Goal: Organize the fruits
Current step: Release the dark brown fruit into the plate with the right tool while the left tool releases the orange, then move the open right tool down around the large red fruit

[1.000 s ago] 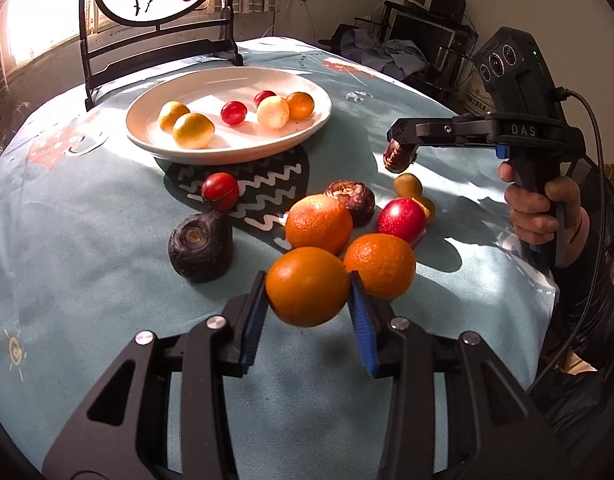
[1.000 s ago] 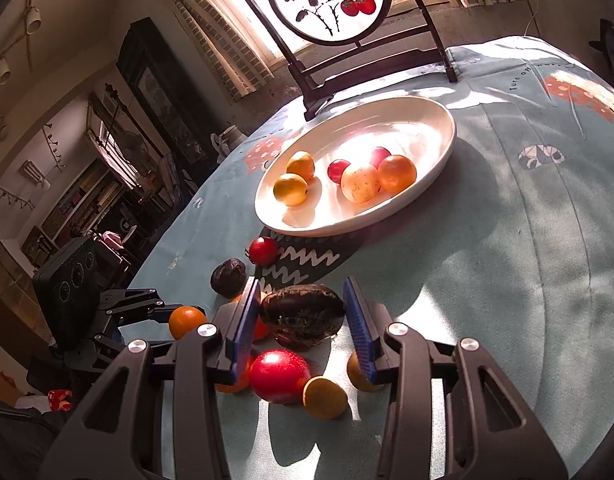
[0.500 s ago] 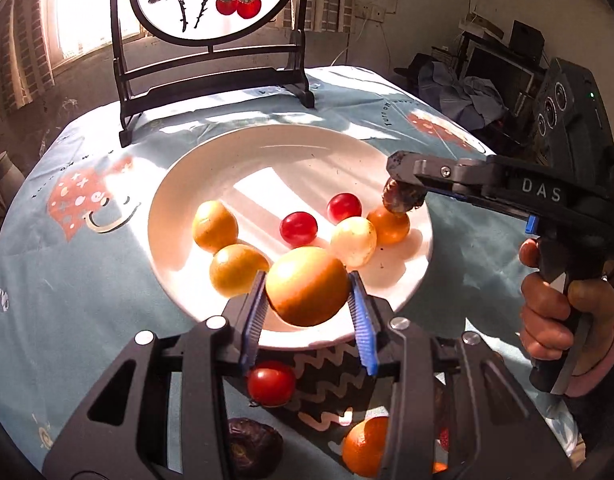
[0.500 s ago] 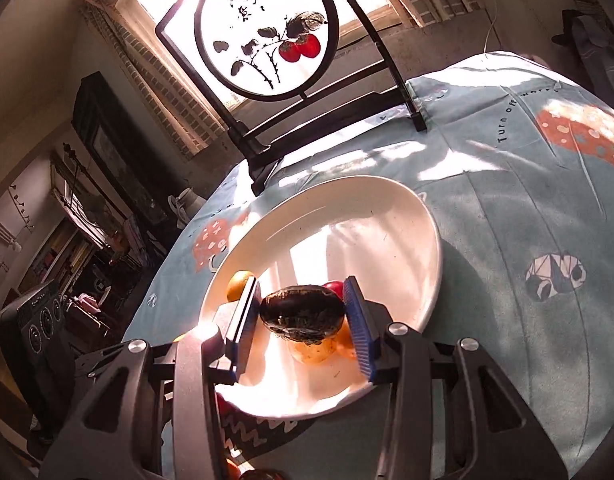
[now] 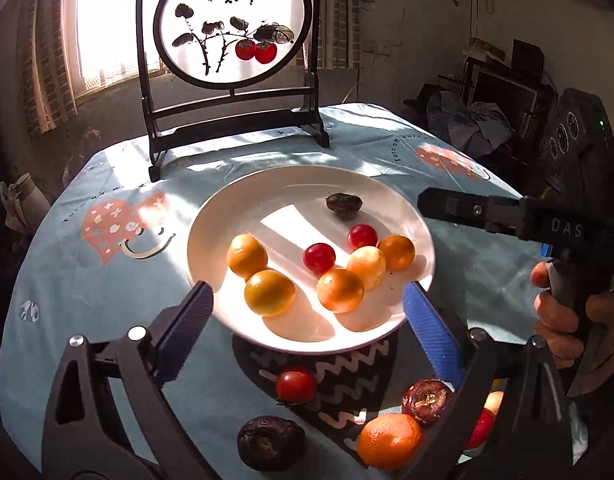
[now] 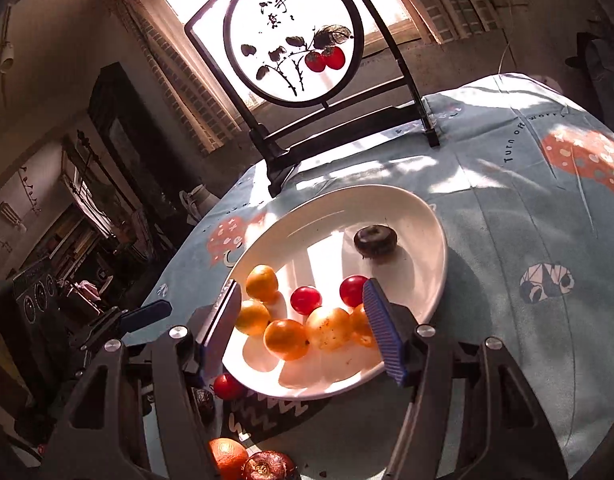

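The right gripper (image 6: 303,320) hovers over the six o'clock rim of the white plate (image 6: 435,280), its jaws having just opened with nothing between them. A dark fruit (image 6: 375,240) lies alone toward the plate's one o'clock, apart from the orange and red fruits (image 6: 287,338) clustered nearer.

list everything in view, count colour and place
plate: 1, white, table centre
round fruits: 5, orange-yellow, on plate
cherry tomatoes: 2, red, on plate
dark fruit: 1, brown-black, plate's far side
mat: 1, black, white zigzags, under plate's near edge
loose tomato: 1, red, on mat
orange: 1, orange, nearest
screen: 1, black frame, far edge
tablecloth: 1, pale blue
left gripper: blue fingers just opening, empty
right gripper: same
hand: 1, on right gripper's handle
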Demonstrator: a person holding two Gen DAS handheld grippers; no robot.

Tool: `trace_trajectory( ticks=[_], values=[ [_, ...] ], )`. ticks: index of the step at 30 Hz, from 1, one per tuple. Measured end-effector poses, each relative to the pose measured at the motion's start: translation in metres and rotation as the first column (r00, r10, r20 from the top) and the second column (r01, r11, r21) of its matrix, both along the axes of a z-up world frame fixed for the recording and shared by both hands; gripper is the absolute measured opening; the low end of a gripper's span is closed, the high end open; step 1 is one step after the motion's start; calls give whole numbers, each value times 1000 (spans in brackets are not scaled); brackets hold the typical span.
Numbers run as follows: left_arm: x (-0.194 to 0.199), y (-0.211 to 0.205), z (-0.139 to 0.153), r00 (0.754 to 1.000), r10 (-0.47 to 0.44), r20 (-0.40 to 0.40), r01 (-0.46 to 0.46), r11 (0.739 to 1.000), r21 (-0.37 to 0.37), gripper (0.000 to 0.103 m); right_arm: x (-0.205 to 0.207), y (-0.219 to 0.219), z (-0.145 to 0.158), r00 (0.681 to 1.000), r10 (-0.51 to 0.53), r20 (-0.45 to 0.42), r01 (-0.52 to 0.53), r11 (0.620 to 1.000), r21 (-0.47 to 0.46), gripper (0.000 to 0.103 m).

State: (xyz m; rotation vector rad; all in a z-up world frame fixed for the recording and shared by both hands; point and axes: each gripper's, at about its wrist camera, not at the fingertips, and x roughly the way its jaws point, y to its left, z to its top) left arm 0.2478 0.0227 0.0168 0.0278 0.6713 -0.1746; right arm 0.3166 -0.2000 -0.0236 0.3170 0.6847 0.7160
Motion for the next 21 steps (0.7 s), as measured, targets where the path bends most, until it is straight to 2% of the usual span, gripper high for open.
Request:
trace_trajectory(
  ticks=[3,7,10,13,16,18,21],
  values=[
    [-17,23,-2,999,49,-12,-50,998,-50,100,-23,3,-6,999,43,-15,-44,999,-28,64],
    [-30,52,-15,992,107,-69,-116,985,-128,100,-49,5,-15,996,84,-28,-86,994,-64,64],
    [-40,67,-27,983,155,-94,-166,978,-123,100,-62,2,-20,996,82,-30,-84,992,-94,64],
    [-48,78,-34,977,175,-121,-192,970,-149,100,-72,-6,-21,996,82,-26,-84,993,-85,64],
    [-50,84,-34,971,208,-116,-224,965,-139,99,-85,-8,-23,993,115,-18,-117,988,-105,64],
    [-50,84,-36,968,220,-124,-235,963,-129,99,-97,-5,-23,988,155,-7,-154,977,-145,64],
    [-50,83,-36,970,204,-130,-221,967,-130,99,-121,5,-23,974,221,39,-203,941,-269,64]
  ],
)
